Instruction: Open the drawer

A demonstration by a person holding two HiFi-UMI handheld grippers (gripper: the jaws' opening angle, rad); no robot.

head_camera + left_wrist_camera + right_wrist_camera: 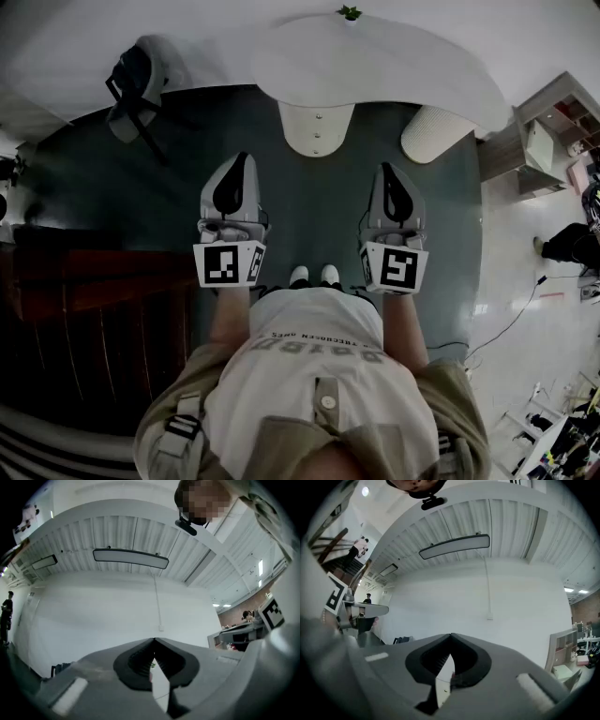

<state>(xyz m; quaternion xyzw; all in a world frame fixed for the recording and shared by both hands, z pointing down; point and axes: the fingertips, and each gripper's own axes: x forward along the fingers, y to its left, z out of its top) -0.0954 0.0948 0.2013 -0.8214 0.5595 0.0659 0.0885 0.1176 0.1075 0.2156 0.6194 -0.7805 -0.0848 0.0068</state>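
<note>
Left gripper (242,161): clenched, empty.
Right gripper (387,171): clenched, empty.
Drawer cabinet (316,127): far, under white table (375,66).
Around: chair (131,89) far left, stool (436,132) right.

Left forearm (228,323) and right forearm (403,328) stretch forward either side of the shoes (314,275); left gripper (241,161) and right gripper (388,171) side by side beyond them, jaws pressed together, both empty.
</note>
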